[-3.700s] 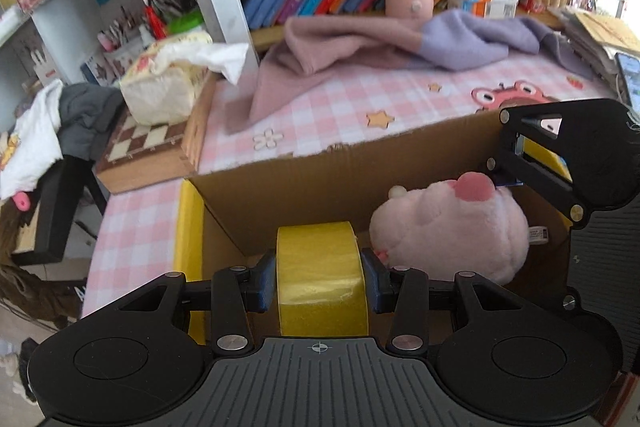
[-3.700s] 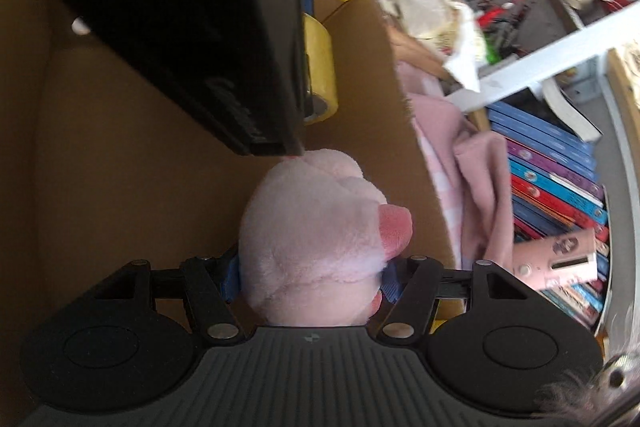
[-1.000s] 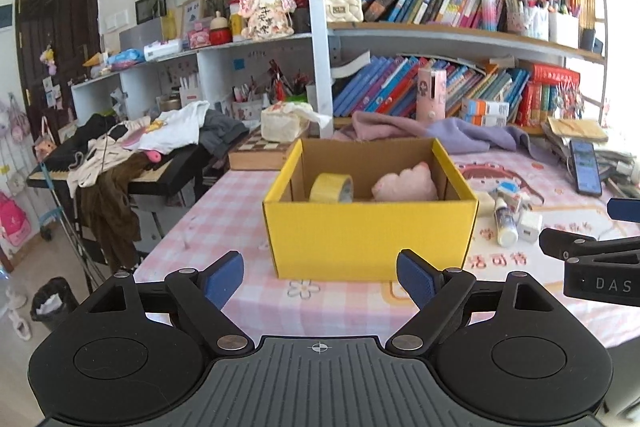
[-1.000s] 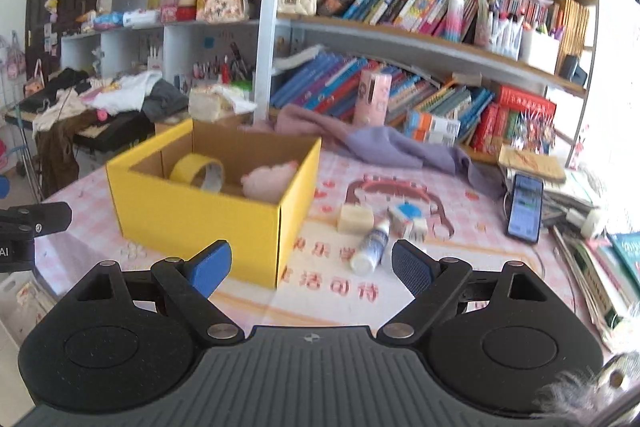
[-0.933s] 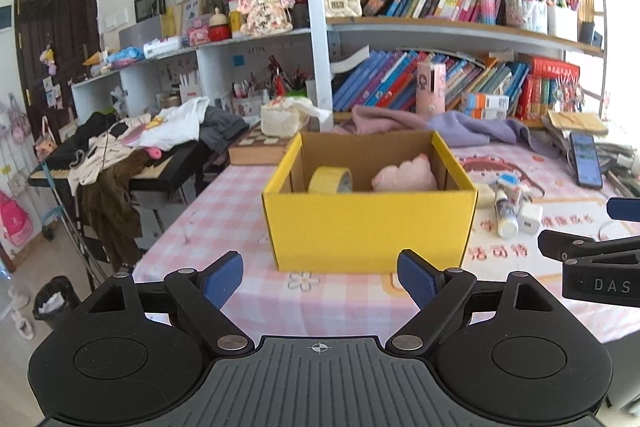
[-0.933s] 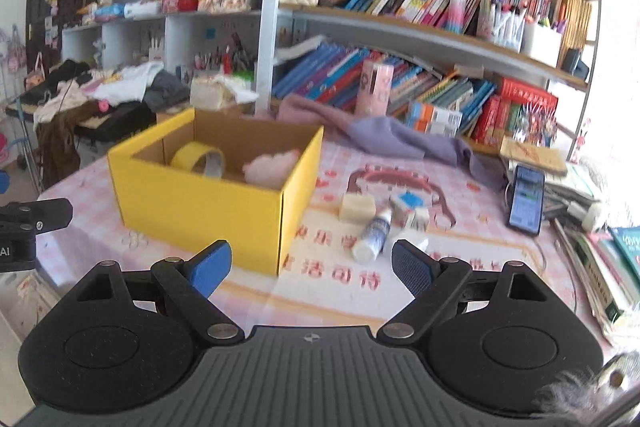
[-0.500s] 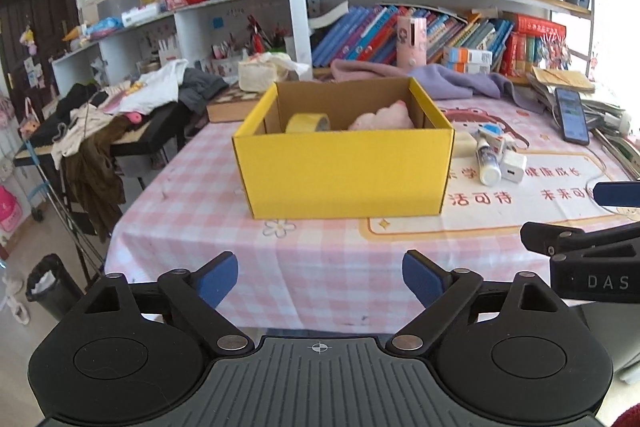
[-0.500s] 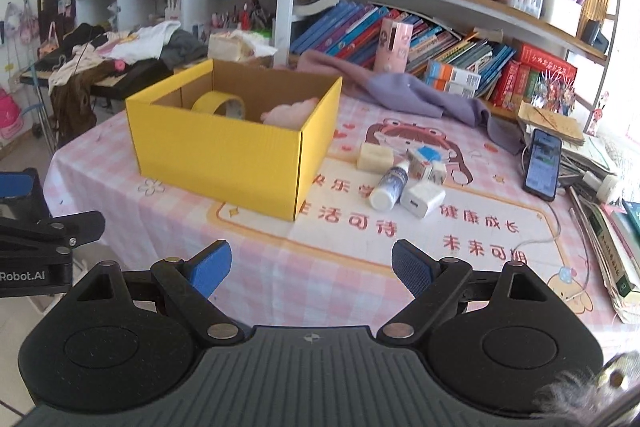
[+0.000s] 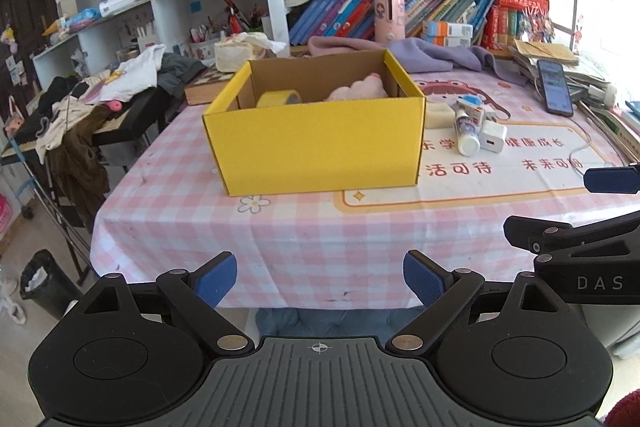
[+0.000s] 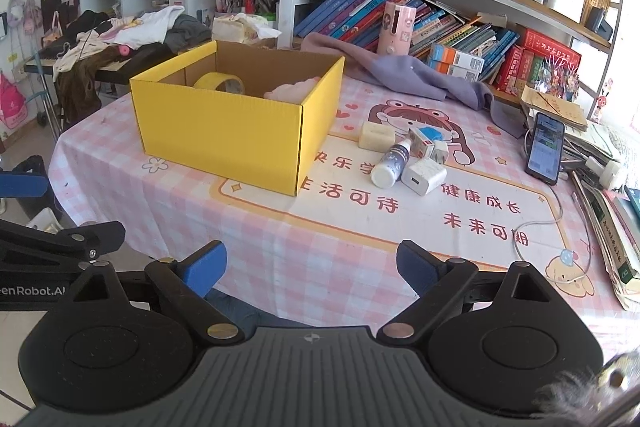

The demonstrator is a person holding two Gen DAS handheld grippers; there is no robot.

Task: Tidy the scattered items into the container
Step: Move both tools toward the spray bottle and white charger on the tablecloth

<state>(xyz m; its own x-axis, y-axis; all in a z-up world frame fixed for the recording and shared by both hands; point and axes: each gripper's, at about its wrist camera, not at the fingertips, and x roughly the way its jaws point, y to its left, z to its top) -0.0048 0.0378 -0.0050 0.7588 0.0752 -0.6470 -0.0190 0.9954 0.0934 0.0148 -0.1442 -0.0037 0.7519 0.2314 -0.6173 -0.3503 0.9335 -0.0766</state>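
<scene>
A yellow cardboard box point(image 9: 320, 143) is seen standing open on a table covered with a pink checked cloth point(image 9: 280, 227). Inside the box, a roll of yellow tape point(image 9: 279, 98) lies to the left and a pink plush toy point(image 9: 360, 91) to the right, the two well apart.

The left gripper point(image 9: 319, 277) is held back from the table's near edge, its blue-padded jaws spread wide with nothing between them. The right gripper point(image 10: 308, 265) is likewise held off the table edge, jaws wide and empty. Both pairs of jaws have just been opening further. A few seconds earlier the tape was clamped in the left gripper and the plush toy in the right, both down inside the box; both items are now released there, and the grippers have been drawn away from the box.

Just beside the box, on the cloth, a cream soap bar point(image 10: 377, 135), a small white bottle point(image 10: 391, 163), a white charger point(image 10: 424, 175) and a small blue-and-white carton point(image 10: 425, 141) are left clustered together. A phone point(image 10: 545, 147) lies farther right.
</scene>
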